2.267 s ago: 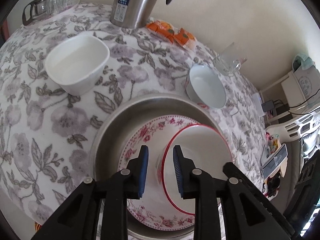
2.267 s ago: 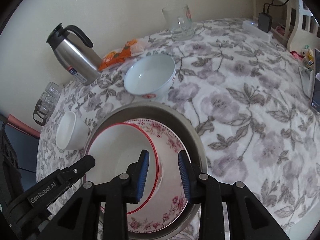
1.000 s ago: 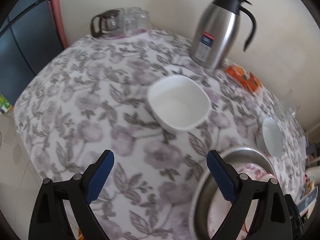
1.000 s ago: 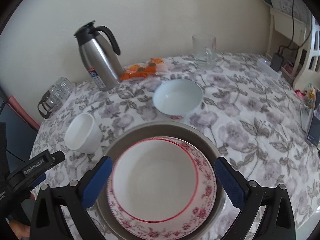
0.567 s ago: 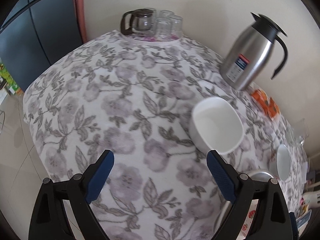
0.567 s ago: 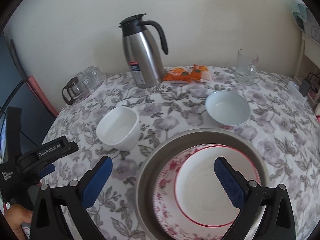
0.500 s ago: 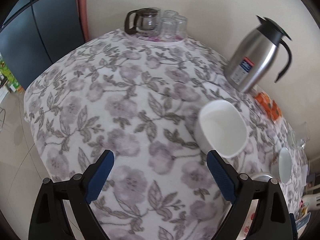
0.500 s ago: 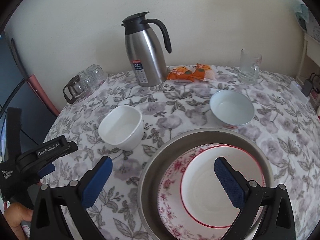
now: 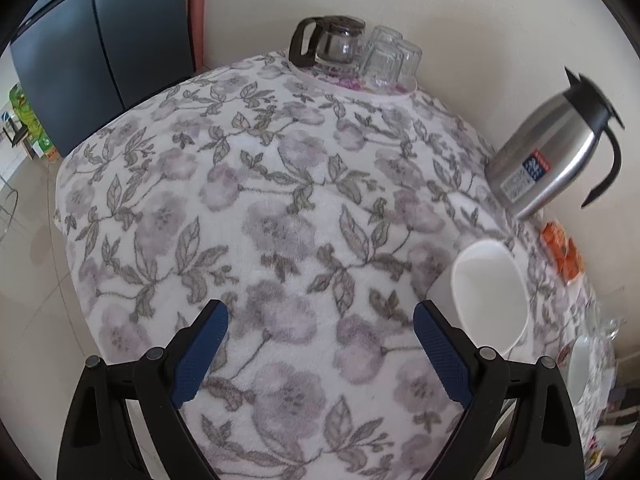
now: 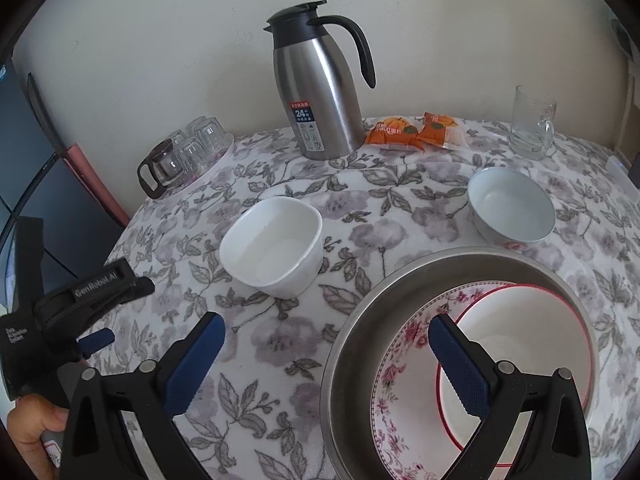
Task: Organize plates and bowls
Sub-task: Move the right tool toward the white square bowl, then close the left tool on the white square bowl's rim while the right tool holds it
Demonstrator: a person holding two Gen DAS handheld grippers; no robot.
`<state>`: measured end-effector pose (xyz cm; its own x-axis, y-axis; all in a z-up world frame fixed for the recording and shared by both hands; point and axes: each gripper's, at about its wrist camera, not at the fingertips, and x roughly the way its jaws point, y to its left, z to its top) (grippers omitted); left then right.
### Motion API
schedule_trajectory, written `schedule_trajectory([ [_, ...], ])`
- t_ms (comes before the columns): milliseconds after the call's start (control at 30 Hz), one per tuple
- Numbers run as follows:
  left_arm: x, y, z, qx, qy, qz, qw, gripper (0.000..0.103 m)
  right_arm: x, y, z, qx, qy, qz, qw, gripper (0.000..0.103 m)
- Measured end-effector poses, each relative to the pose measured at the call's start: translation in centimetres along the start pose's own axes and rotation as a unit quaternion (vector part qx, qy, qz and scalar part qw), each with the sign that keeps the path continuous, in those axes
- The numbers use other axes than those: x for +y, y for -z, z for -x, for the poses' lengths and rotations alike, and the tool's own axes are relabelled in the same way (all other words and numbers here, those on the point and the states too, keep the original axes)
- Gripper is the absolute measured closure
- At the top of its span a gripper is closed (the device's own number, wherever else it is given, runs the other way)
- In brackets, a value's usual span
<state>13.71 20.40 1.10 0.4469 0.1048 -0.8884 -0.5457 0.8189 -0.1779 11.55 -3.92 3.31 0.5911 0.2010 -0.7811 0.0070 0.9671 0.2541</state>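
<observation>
My left gripper (image 9: 320, 316) is open with nothing between its fingers, hovering over bare tablecloth; a white square bowl (image 9: 488, 296) sits just past its right finger. My right gripper (image 10: 326, 328) is also open and empty. That square bowl (image 10: 272, 248) lies ahead of it, slightly to the left. A metal basin (image 10: 360, 320) at the lower right holds a floral plate (image 10: 400, 360), and a red-rimmed bowl (image 10: 520, 340) sits on the plate. The right finger hangs over the basin. A pale round bowl (image 10: 512, 208) stands beyond the basin, and the left gripper (image 10: 120, 312) shows at the left edge.
A steel thermos (image 10: 320, 96) stands at the back by the wall, with orange snack packets (image 10: 416, 128) and a glass mug (image 10: 532, 124) to its right. A tray with a glass pot and upturned glasses (image 10: 184, 156) sits back left. The table's edge (image 9: 68, 216) falls away on the left.
Both grippers opened wide and drew back from the red-rimmed bowl, which stays in the basin. The left gripper swung left over bare cloth. The right gripper's view shifted left toward the square bowl.
</observation>
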Motion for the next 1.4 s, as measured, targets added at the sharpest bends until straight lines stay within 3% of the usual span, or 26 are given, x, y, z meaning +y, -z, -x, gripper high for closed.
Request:
schedule_trajectory([
  [333,-1.7,-0.8,-1.8,-0.006,0.059,0.018,0.9981,0.009,-0.5,-0.8,-0.5,-0.008,0.017,-0.005,1.0,0.0],
  [500,-3.1,-1.0,-3.1,0.002,0.073,-0.001,0.9973,0.009,-0.9,-2.5,-0.9,-0.012,0.016,-0.027,0.999,0.001],
  [600,-4.0,-1.1,-3.8,0.02,0.101,-0.012,0.9946,0.009,-1.1,-3.5,-1.5,-0.007,0.021,-0.038,0.999,0.008],
  [933,-5.6,-1.2,-5.6,0.039,0.12,-0.035,0.9914,0.009,0.5,-5.0,-4.9,0.025,0.026,-0.026,0.999,0.036],
  [1400,-6.2,-1.9,-8.2,0.054,0.134,-0.025,0.9892,0.011,1.8,-4.2,-10.4,0.08,0.03,-0.015,0.996,0.049],
])
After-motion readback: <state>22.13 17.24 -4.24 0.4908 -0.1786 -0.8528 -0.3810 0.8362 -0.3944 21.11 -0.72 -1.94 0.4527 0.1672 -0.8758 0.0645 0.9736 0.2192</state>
